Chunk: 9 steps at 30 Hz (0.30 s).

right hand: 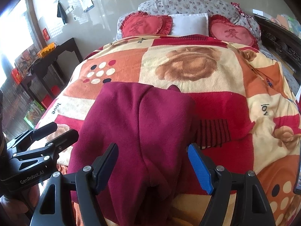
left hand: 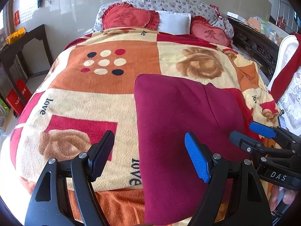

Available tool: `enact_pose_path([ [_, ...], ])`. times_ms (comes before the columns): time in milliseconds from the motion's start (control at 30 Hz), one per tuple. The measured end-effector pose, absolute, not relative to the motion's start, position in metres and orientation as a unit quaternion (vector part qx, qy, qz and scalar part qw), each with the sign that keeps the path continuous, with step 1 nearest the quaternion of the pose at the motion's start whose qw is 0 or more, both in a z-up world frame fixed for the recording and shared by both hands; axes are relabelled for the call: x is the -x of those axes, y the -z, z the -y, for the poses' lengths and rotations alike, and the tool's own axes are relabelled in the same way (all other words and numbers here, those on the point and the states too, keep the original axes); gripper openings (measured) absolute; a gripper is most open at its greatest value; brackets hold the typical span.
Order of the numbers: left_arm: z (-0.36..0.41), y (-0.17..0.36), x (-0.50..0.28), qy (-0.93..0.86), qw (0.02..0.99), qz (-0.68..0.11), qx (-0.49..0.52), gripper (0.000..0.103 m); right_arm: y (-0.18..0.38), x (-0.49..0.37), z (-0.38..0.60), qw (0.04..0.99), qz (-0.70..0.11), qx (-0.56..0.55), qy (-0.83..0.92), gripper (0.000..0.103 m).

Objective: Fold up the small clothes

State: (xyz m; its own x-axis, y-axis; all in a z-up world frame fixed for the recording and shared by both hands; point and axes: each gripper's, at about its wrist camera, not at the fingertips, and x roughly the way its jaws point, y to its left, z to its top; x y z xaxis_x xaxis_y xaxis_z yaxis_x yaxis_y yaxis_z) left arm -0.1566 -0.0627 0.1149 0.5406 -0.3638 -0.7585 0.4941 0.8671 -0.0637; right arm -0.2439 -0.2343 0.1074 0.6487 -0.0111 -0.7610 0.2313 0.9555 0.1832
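A dark maroon fleece garment (right hand: 139, 124), folded lengthwise into a long strip, lies flat on a patchwork fleece blanket (left hand: 90, 98) in orange, cream and red. The right gripper (right hand: 152, 167) hangs over the near end of the strip with its jaws spread wide; the cloth passes between and beneath them, neither pad touching it. The left gripper (left hand: 149, 155) also has its jaws spread: the garment's left edge runs between them, the blue pad (left hand: 197, 157) over the maroon cloth, the black pad (left hand: 102, 154) over bare blanket. Beyond both jaws, two red heart-shaped cushions (left hand: 129, 17) flank a white pillow (left hand: 174, 23).
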Motion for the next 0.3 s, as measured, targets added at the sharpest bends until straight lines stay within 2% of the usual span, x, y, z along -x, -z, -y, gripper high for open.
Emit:
enact_pose_path([
  [300, 0.059, -0.107, 0.144, 0.239, 0.876, -0.413, -0.076, 0.078, -0.098, 0.239, 0.238, 0.893, -0.422, -0.138, 0.069, 0.074],
])
